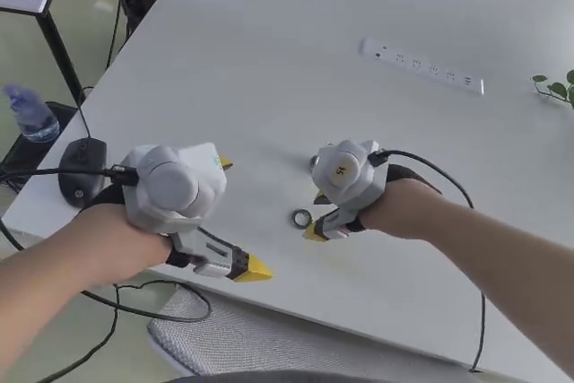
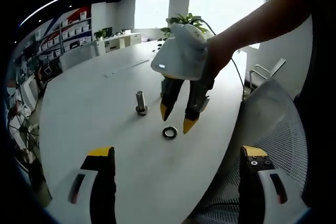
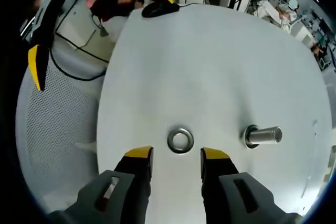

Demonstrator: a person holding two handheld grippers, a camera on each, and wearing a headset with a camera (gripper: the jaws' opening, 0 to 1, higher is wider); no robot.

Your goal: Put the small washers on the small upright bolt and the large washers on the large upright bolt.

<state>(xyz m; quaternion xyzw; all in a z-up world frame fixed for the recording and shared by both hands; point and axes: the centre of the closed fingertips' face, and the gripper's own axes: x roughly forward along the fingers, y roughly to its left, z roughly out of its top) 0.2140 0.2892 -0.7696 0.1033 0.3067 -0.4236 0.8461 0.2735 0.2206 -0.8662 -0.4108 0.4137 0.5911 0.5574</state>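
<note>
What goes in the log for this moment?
left gripper: open, holding nothing | right gripper: open, poised at washer | washer: flat on table, loose | bolt: upright, apart from washer

White table [image 1: 269, 42]; silver washer [image 3: 180, 140] & bolt [image 3: 262, 136]; left gripper [image 1: 240, 215], right gripper [image 2: 176, 118]: pale grey w/ yellow tips; chair [image 1: 224, 338] grey mesh.

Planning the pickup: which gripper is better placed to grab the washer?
Right. The right gripper is open with the washer just ahead of its jaws; the left gripper is farther back.
</note>
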